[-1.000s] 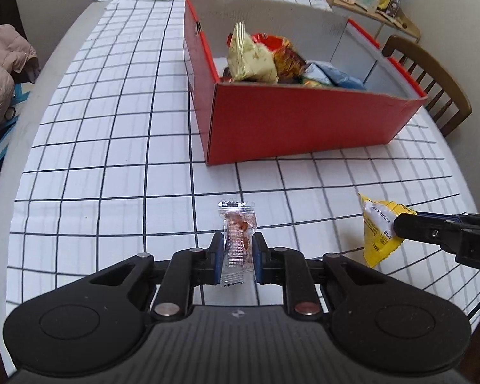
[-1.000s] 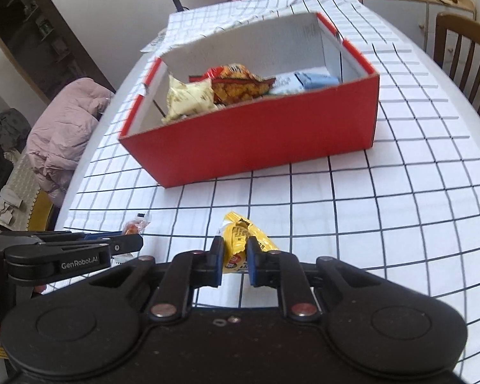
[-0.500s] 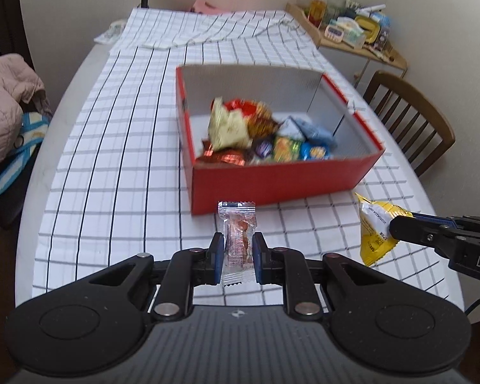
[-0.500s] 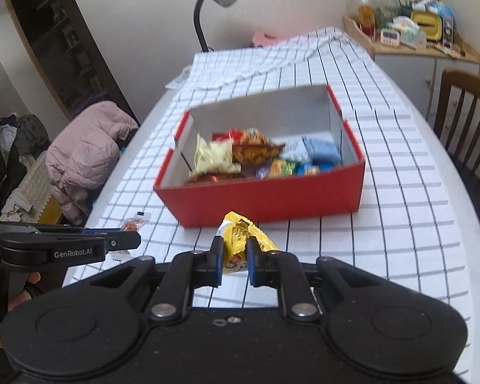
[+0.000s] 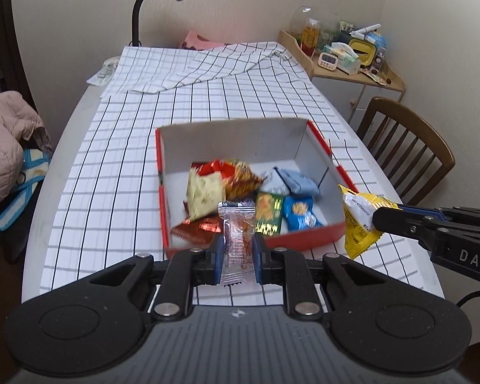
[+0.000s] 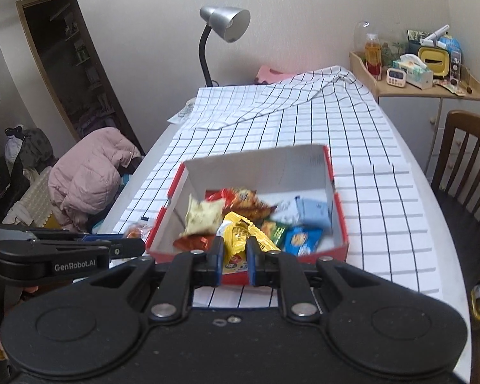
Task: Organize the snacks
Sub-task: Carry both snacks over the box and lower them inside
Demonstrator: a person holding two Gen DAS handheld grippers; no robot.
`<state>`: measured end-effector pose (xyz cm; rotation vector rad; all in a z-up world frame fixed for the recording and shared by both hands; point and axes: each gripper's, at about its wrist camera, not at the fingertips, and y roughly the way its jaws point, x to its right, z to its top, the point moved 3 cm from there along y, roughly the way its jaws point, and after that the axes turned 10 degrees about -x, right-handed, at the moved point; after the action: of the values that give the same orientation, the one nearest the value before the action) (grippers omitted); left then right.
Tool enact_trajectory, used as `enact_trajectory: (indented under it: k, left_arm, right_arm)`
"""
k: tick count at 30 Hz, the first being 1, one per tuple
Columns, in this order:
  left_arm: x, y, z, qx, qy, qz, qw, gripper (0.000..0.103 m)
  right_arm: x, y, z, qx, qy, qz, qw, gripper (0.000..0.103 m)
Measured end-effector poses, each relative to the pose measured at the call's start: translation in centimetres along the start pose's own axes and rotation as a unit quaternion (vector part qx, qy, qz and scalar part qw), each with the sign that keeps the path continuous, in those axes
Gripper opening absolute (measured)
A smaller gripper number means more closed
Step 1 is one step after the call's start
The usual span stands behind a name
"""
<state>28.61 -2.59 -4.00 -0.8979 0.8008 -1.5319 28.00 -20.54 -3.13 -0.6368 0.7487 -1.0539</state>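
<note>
left gripper (image 5: 238, 256): jaws clamped on the clear sachet (image 5: 238, 240), held upright at lower centre of frame, probably so it drops end-first into the box.
right gripper (image 6: 234, 257): jaws clamped on the yellow packet (image 6: 240, 240), lower centre of frame, in front of the box's near wall.
red box (image 5: 304, 240): mid-frame on the checked tabletop (image 5: 112, 160), already holding several snacks; both carried items look bound for it.
left view only: yellow packet (image 5: 360, 220) seen side-on at right edge, beside the box's near right corner.
right view only: left gripper (image 6: 124, 247) comes in from lower left, with the sachet (image 6: 137, 230) just outside the box's left wall; pink jacket (image 6: 89, 169) at left.
</note>
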Motion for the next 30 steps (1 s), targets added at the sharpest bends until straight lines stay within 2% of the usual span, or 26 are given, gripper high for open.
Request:
enact_trajectory:
  k: [7,15,30]
  left_arm:
    - [1.1,2.6,2.7,-0.011,-0.008,0.007,0.9999,0.018]
    - [1.8,6.8,4.9,-0.043,-0.022,0.013,0.9987,0.018]
    - [2.2,13.8,5.4,-0.092,-0.019,0.024,0.9952,0.018]
  right_arm:
    - [2.1,2.1,2.7,-0.008,-0.007,-0.004,1.000,0.014]
    - [4.6,6.0,4.5,-0.032,-0.003,-0.009,0.999,0.014]
    - [6.4,12.4,4.3,-0.093,-0.021,-0.010,0.995,0.014]
